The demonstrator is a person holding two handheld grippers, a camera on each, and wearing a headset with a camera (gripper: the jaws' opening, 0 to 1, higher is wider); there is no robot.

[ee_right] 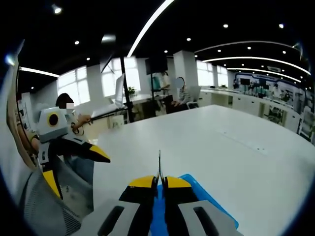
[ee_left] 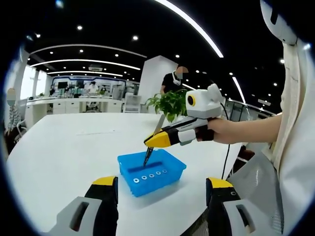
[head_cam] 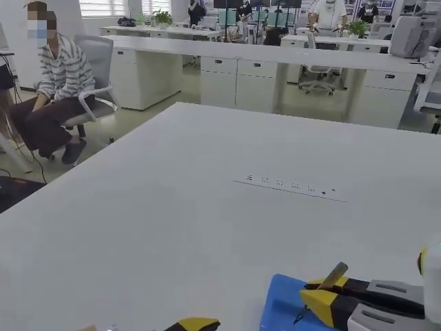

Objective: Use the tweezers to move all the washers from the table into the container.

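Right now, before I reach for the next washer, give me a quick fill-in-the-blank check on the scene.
1. The right gripper is shut on the ____.
2. The left gripper has its jaws ____, with nothing between them.
3. The washers lie in a row inside the ____ container.

Missing words: tweezers; open; blue.

bright ceiling strips (ee_right: 147, 27) — fisheye edges warped, soft shadows
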